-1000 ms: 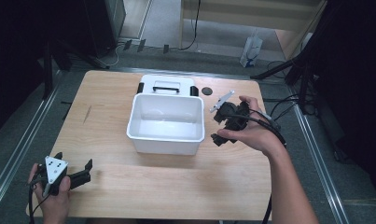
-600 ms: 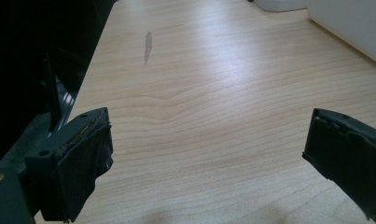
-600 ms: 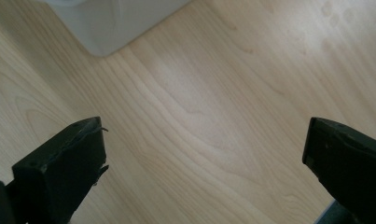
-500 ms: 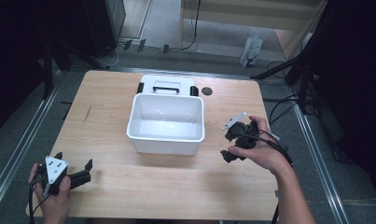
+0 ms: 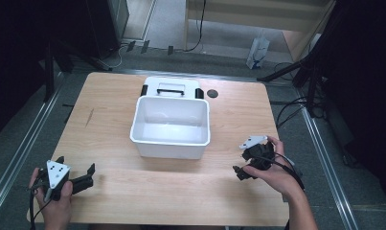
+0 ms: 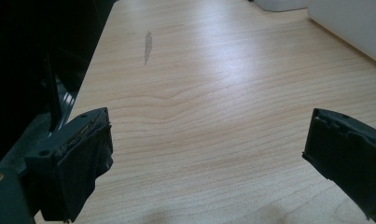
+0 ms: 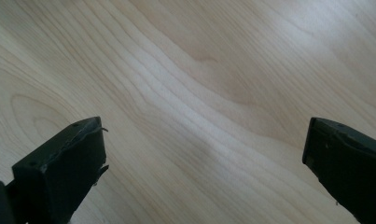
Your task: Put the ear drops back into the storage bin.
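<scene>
With both the left gripper (image 5: pixel 80 179) and the right gripper (image 5: pixel 242 171) held wide and empty near the table's front edge, the empty white bin (image 5: pixel 171 127) at centre could be knocked if approached carelessly.

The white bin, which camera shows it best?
The high view: the whole bin sits mid-table, open top and bare inside visible, with its lid behind it. The left gripper view catches just a strip of its white wall at the upper right corner. The right gripper view looks at bare wood.
</scene>
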Tool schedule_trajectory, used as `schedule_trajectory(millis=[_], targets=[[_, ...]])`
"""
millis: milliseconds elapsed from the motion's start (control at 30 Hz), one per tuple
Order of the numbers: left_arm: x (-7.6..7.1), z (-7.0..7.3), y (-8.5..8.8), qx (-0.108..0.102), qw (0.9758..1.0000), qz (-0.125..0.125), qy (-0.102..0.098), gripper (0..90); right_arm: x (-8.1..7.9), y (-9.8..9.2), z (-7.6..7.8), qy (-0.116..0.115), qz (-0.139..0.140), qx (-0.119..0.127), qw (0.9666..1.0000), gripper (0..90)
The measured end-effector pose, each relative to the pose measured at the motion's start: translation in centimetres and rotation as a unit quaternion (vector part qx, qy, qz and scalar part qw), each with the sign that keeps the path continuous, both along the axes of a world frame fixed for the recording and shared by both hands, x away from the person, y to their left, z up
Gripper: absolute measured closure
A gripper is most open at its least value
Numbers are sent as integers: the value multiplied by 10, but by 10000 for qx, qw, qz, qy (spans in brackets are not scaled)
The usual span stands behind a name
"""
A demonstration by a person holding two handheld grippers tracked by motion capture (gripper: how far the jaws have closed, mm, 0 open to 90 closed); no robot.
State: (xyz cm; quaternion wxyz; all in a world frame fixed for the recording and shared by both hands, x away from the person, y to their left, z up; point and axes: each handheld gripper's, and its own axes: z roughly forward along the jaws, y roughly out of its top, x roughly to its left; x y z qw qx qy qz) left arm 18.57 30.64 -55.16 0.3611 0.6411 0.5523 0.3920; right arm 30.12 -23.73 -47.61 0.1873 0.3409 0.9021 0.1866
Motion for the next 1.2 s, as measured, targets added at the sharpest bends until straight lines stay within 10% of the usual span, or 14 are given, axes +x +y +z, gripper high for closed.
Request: schedule_trajectory(millis=[667,1000,1100,1200], targets=[[0,0,-1,37,10000,19,5,16,-38,-62,-48,-389,-890,828,9918,0],[1,0,-1,32,10000,16,32,16,-59,-87,-68,-865,-1388,1688,9720,0],[1,0,0,3,10000,-9,26,16,-67,-91,-73,-1007,-1532,1982,9629,0],[0,0,2,-112,9999,-11,-11,16,-71,-96,-71,-1239,-1787,2401,9461,0]])
